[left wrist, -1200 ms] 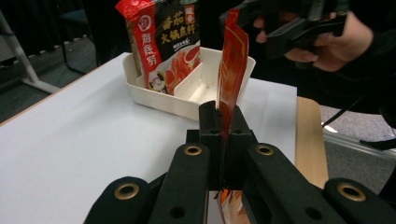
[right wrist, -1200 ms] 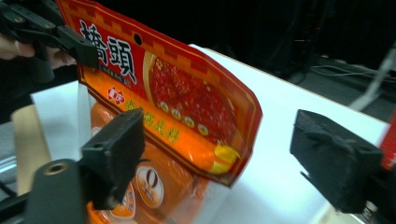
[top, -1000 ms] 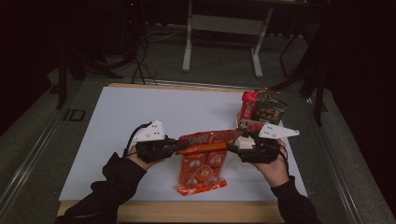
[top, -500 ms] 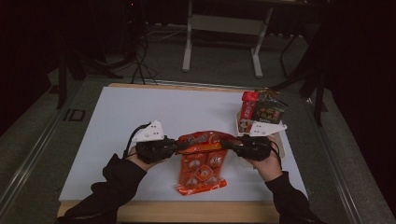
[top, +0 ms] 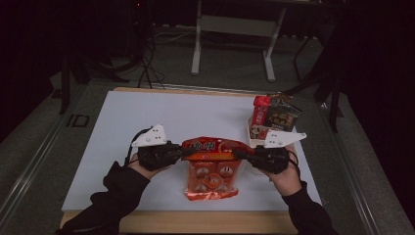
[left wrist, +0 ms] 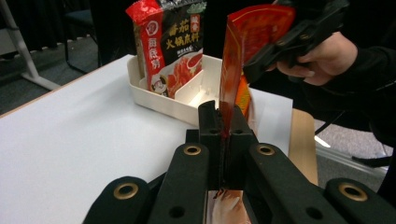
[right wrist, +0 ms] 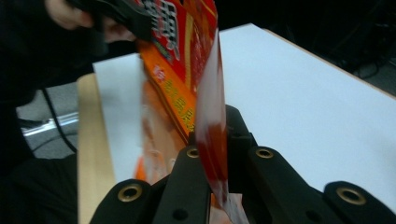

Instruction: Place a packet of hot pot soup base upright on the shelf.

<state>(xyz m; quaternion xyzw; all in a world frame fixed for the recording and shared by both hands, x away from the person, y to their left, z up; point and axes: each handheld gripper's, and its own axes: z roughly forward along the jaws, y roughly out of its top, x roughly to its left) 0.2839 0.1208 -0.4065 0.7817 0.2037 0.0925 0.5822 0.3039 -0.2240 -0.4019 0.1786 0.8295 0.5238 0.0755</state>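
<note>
**Both grippers pinch the orange bag by its top corners**

An orange snack bag [top: 211, 169] hangs over the white worktop [top: 186, 117], near the middle of its front edge, its bottom resting on the surface. The left gripper [top: 182, 152] is clamped on the bag's top left corner; its jaws are pressed together on the thin edge of the bag in the left gripper view. The right gripper [top: 241, 154] pinches the top right corner the same way. A white tray [left wrist: 187, 100] sits near the right edge of the worktop, with a red pouch [left wrist: 169, 42] standing upright in it.
</note>
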